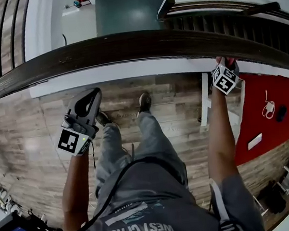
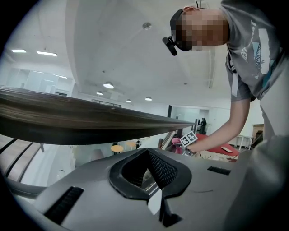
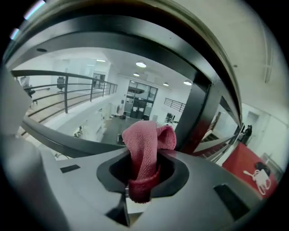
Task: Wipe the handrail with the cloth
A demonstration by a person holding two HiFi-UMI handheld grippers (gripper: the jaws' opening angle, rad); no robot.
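A dark wooden handrail (image 1: 126, 47) curves across the head view from left to right. My right gripper (image 1: 225, 67) is up against its near edge at the right, shut on a pink cloth (image 1: 230, 61). In the right gripper view the folded cloth (image 3: 144, 149) sticks up out of the gripper (image 3: 143, 175), just under the handrail (image 3: 149, 45). My left gripper (image 1: 93, 97) hangs below the rail's near side with its jaws together and nothing in them. Seen from the left gripper (image 2: 151, 173), the handrail (image 2: 67, 122) passes overhead and the right gripper (image 2: 188, 140) shows far off.
The person's legs and shoes (image 1: 144, 101) stand on wood flooring right behind the rail. A red mat (image 1: 268, 108) and a white post (image 1: 205, 100) lie at the right. Past the rail the floor drops to a lower level (image 1: 122, 9). A second railing (image 1: 215, 6) runs at upper right.
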